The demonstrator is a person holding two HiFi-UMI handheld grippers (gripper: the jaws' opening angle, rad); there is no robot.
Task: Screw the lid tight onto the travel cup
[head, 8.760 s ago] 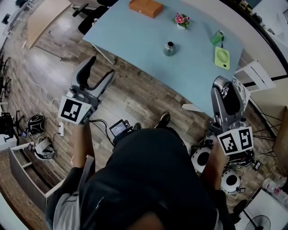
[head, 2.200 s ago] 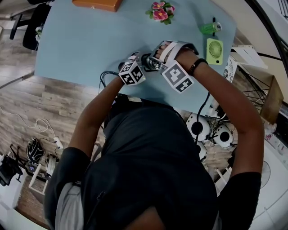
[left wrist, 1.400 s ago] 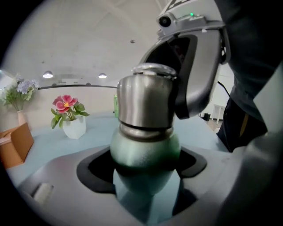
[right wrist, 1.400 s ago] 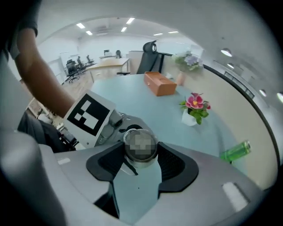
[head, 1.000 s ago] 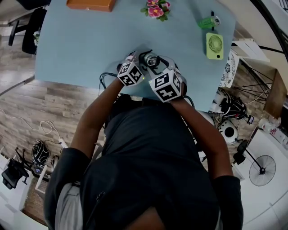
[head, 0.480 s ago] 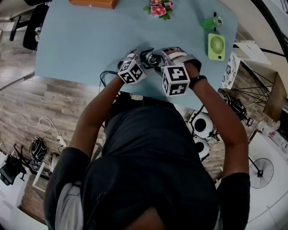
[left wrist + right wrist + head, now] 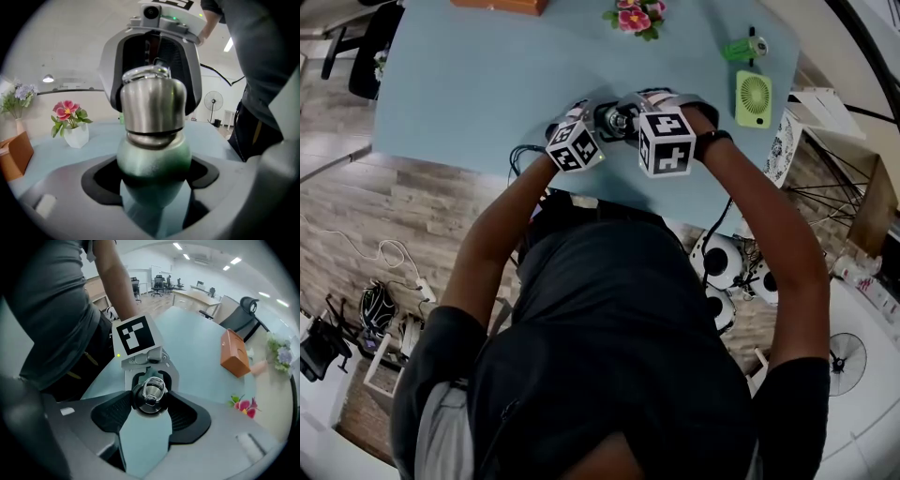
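Versus 1 s ago, the right gripper (image 7: 149, 405), jaws clamped on the steel lid (image 7: 149, 391) from above, sits rolled at the wrist, its marker cube (image 7: 666, 143) re-faced in the head view: judged 1 tightening stroke. The left gripper (image 7: 154, 180) clamps the green travel cup (image 7: 153, 157), upright on the table (image 7: 478, 84). Only the left gripper view shows the lid-to-body seam; the right gripper view shows just the lid top.

A pale blue table (image 7: 469, 84) stood on a wood floor (image 7: 384, 216). An orange box (image 7: 502, 6) lay at its far edge, with pink flowers (image 7: 635, 19) in a white vase (image 7: 78, 135) nearby. A green fan (image 7: 755, 97) lay flat near the right edge, just beside a small green object (image 7: 742, 49). Cables (image 7: 375, 305) lay tangled on the floor at the left.
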